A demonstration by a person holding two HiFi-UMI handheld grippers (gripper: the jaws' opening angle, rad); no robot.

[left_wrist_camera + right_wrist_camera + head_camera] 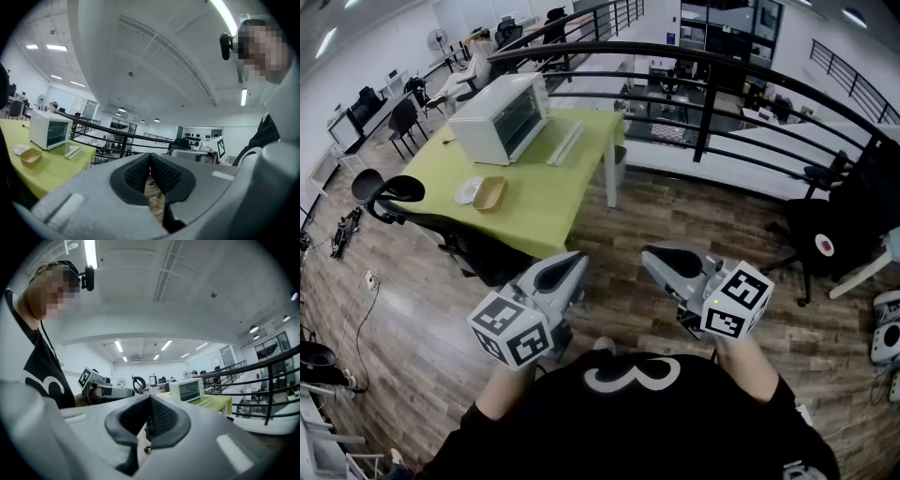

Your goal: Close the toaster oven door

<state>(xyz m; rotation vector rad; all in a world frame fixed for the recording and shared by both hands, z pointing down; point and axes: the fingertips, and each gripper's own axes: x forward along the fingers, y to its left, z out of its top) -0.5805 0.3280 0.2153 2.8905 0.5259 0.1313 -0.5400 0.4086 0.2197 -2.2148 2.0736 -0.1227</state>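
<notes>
The white toaster oven (pixel 500 117) stands at the far end of a green table (pixel 544 202), well ahead of me. Its glass door (pixel 565 142) hangs open, folded down flat toward the table's right side. Both grippers are held close to my body, far from the table. My left gripper (pixel 575 261) and right gripper (pixel 651 255) are both shut with nothing between the pads. The left gripper view shows the toaster oven (pixel 49 132) small at the left, beyond my left gripper (pixel 150 158). In the right gripper view the toaster oven (pixel 187 390) lies past my right gripper (pixel 150 401).
A white plate (pixel 468 190) and a wooden bowl (pixel 489 194) lie on the table near the oven. A black office chair (pixel 389 197) stands at the table's left near corner. A black railing (pixel 703 103) curves behind the table. Another black chair (pixel 823 239) stands at the right on the wooden floor.
</notes>
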